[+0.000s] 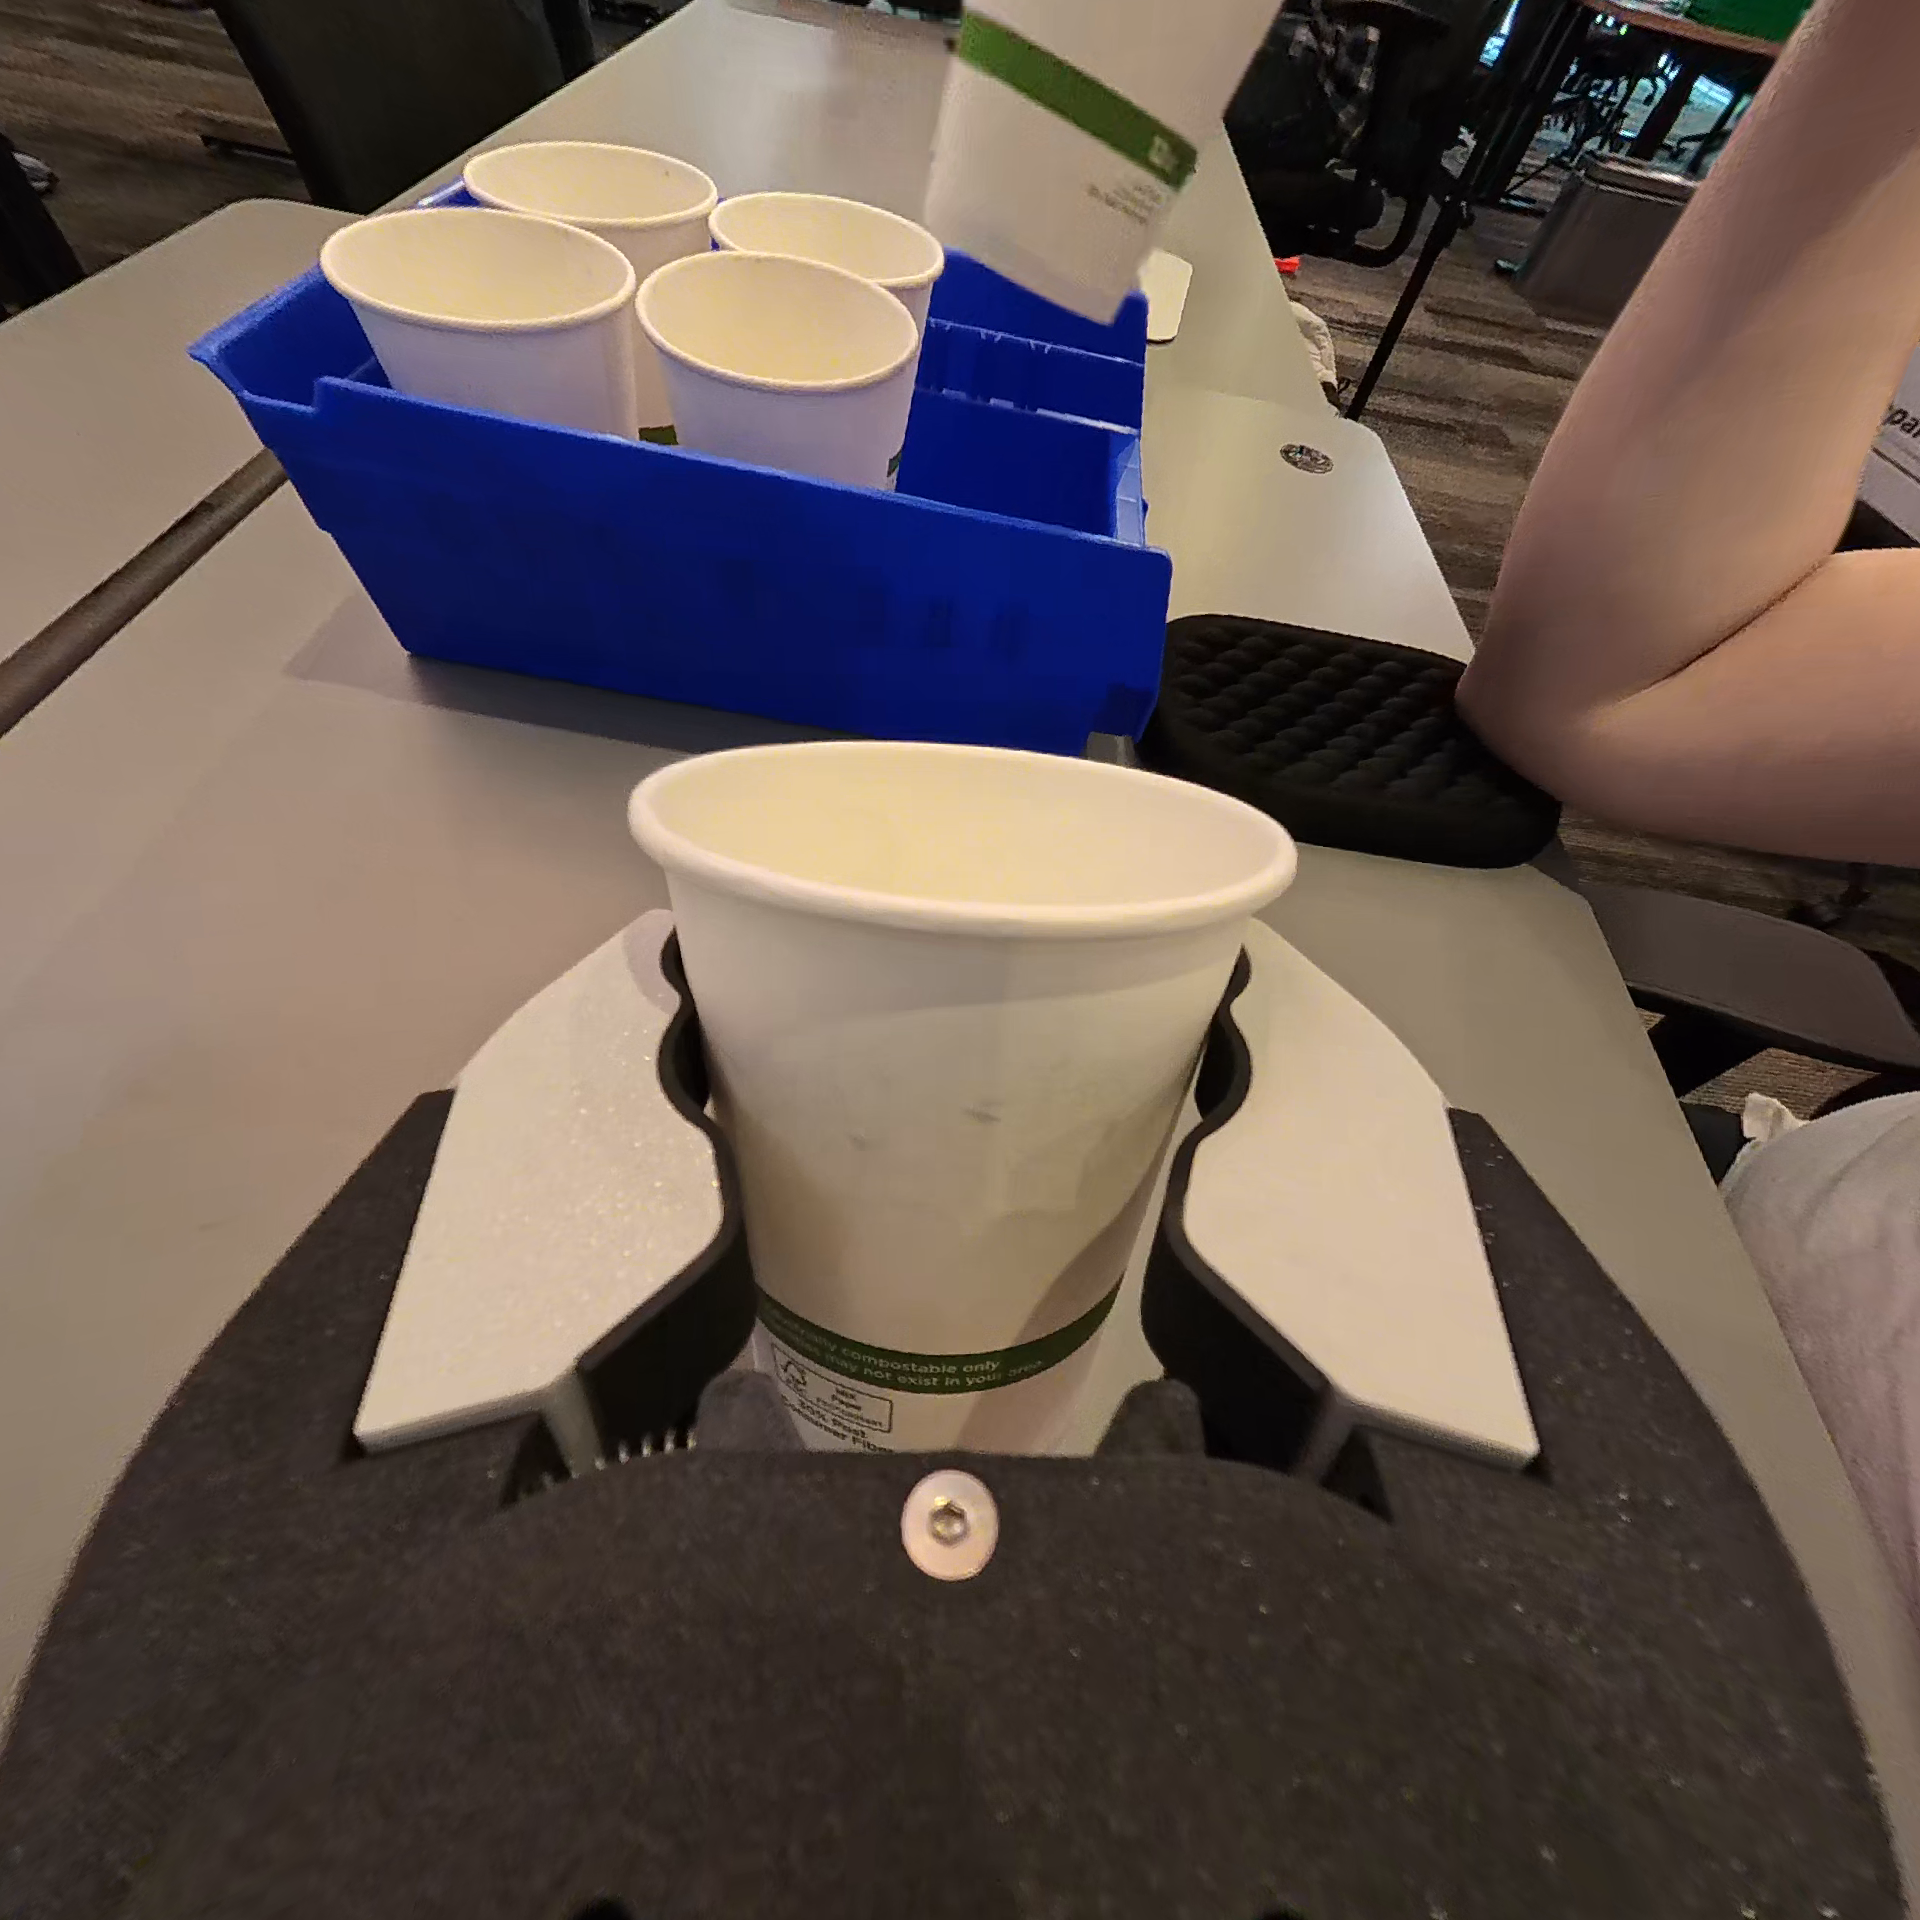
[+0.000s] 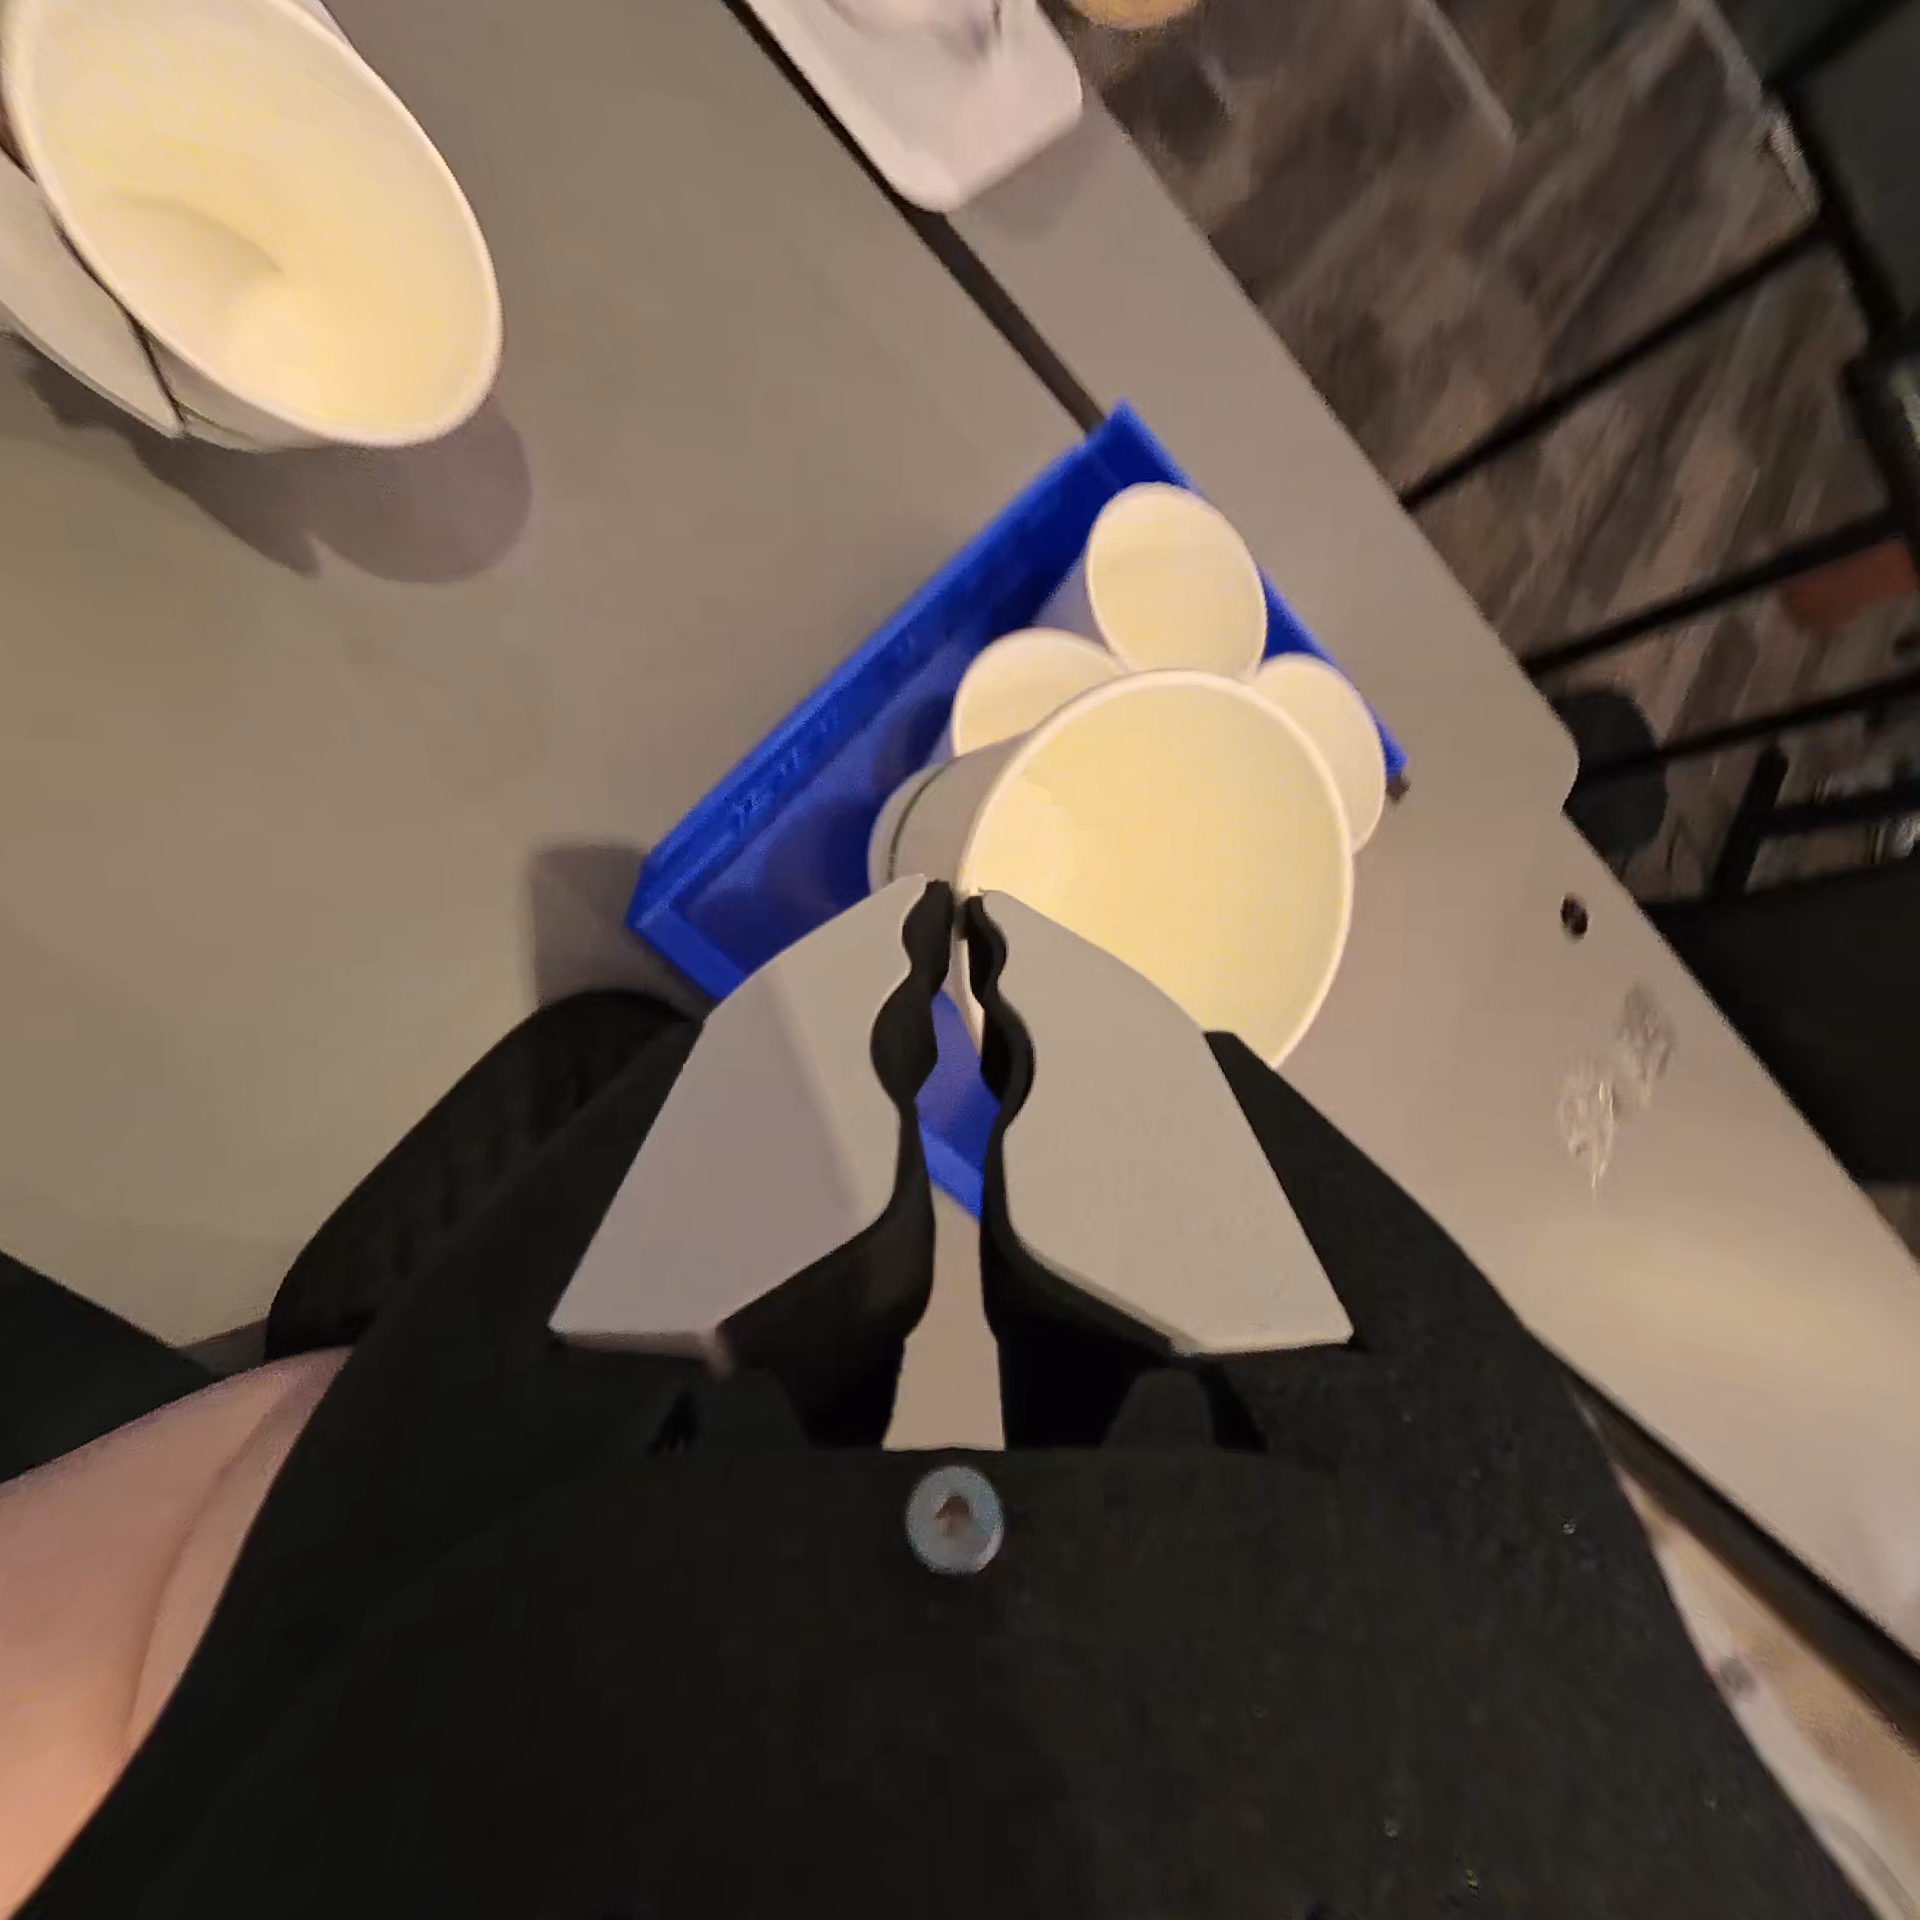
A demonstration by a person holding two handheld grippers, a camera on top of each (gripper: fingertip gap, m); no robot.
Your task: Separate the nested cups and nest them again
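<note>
1. Risk: the right gripper (image 2: 954, 906) pinches only the thin rim of a white paper cup with a cream inside (image 2: 1153, 862); judged a weak hold, so the cup may swing, crease or slip out over the blue plastic bin (image 2: 790, 769)
2. Risk: the left gripper (image 1: 956, 1039) squeezes the wall of a second white paper cup with a green band (image 1: 961, 1039); too much force could make it oval and hard to nest
3. Left jaws stand wide, closed on that upright cup near the grey table's (image 1: 260, 987) near edge
4. Right jaws are almost shut on the rim; this cup hangs above the bin, mouth tilted to camera
5. Four more white paper cups (image 1: 623, 301) stand in the bin's far-left end
</note>
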